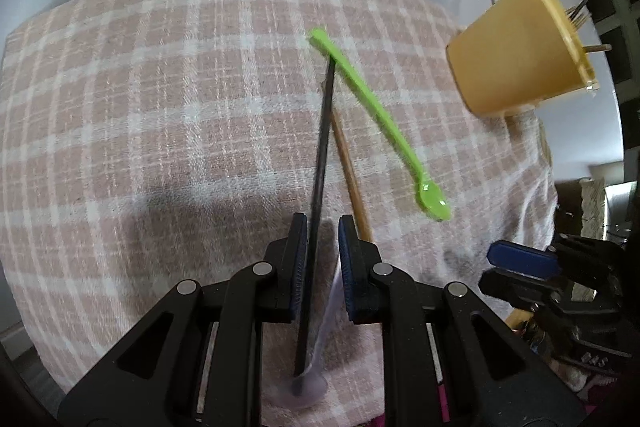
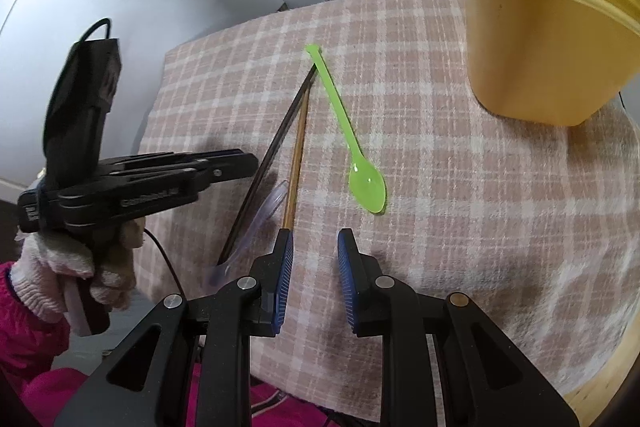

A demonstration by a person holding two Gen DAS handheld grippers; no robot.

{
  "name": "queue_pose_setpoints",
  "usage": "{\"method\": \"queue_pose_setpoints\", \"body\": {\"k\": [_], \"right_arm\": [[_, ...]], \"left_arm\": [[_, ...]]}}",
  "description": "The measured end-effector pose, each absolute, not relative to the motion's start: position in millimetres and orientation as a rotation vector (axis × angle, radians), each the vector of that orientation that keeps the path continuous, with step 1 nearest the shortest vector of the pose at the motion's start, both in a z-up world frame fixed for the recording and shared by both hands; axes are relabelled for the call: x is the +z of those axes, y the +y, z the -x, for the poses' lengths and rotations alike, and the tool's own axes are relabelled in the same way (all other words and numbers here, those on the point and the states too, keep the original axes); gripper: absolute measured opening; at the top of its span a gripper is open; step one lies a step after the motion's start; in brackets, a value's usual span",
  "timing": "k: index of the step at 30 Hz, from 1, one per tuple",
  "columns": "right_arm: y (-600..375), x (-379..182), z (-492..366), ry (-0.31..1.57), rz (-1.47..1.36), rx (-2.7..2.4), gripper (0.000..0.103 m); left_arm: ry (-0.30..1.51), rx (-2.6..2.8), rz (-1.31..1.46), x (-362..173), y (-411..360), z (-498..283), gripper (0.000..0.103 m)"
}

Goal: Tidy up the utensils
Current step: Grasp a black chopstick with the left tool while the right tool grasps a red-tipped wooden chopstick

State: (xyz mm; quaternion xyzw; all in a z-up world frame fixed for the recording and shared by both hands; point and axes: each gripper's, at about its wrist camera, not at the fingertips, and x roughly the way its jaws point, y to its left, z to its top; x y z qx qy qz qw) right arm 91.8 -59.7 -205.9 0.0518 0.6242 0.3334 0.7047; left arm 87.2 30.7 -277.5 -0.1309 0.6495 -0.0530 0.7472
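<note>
Black chopstick (image 1: 320, 163) lies on the checked counter (image 1: 160, 107), crossing a wooden chopstick (image 1: 352, 171) and clear spoon (image 2: 264, 215), between the slightly parted, empty left tongs (image 1: 323, 231). Risk: pinching the spoon too. Right tongs (image 2: 314, 247) slightly parted, empty. Green spoon (image 2: 360, 167) beside; yellow holder (image 2: 540, 47) well apart.

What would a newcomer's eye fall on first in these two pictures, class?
The bright green spoon lies slantwise in the middle of the pink checked cloth, its handle end by the crossed black chopstick and wooden chopstick. The yellow tub, already bristling with utensils, stands at the cloth's far right. The left tool hovers over the black chopstick.
</note>
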Motion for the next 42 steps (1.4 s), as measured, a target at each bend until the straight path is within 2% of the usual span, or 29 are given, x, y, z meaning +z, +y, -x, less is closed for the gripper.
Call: {"method": "queue_pose_setpoints", "body": {"k": [22,24,42], "right_arm": [[-33.5,-226.6,-110.6,1.461,-0.131,0.742,0.021],[-32.5,-227.5,-113.9,1.465,-0.135,0.738,0.021],[25.4,-226.3,-133.2,1.479,0.015,0.758,0.021]], "left_arm": [[1.432,-0.083,0.238,-298.9,20.8,-129.9,0.014],[1.434,-0.073,0.229,-300.5,18.4,-132.5,0.007],[1.408,-0.047,0.308,-299.2,74.3,-101.9,0.005]]}}
